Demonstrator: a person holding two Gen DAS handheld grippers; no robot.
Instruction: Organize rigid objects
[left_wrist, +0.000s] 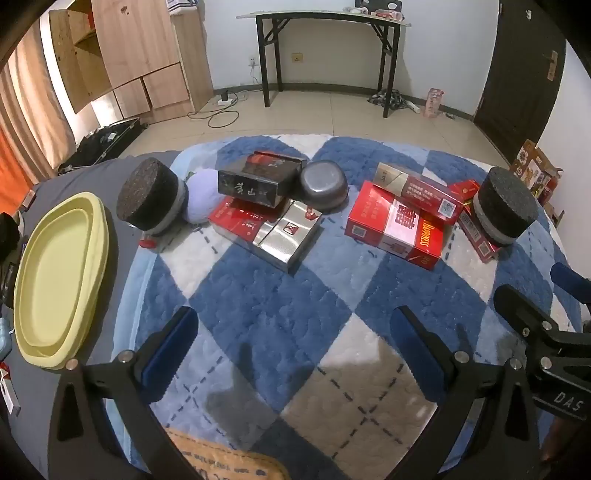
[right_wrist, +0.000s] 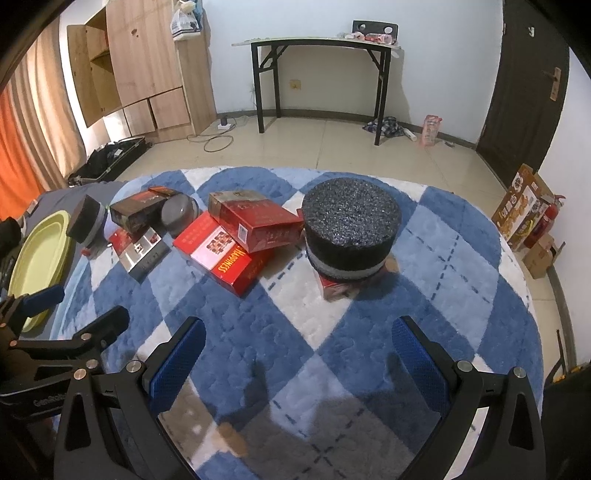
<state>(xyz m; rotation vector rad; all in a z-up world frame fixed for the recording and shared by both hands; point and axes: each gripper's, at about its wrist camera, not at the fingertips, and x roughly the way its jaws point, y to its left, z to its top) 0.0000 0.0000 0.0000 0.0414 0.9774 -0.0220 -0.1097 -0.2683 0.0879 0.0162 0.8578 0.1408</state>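
Observation:
Rigid objects lie on a blue and white checked blanket (left_wrist: 280, 302). A black box (left_wrist: 255, 181) rests on a red and silver carton (left_wrist: 266, 230), next to a grey metal bowl (left_wrist: 324, 184). A narrow red box (left_wrist: 424, 192) lies on a red "Happiness" carton (left_wrist: 391, 225). Two black foam cylinders stand at the left (left_wrist: 151, 195) and right (left_wrist: 504, 206), the right one on a red box (left_wrist: 476, 236). A yellow-green tray (left_wrist: 55, 273) lies at the left. My left gripper (left_wrist: 295, 354) is open and empty above the blanket. My right gripper (right_wrist: 299, 365) is open and empty, near the big foam cylinder (right_wrist: 351, 232).
A lilac soft ball (left_wrist: 203, 195) sits behind the left cylinder. Beyond the bed are a tiled floor, a wooden wardrobe (left_wrist: 129, 55), a black folding table (left_wrist: 325, 40), a dark door (left_wrist: 517, 62) and cardboard boxes (right_wrist: 524, 210) at the right.

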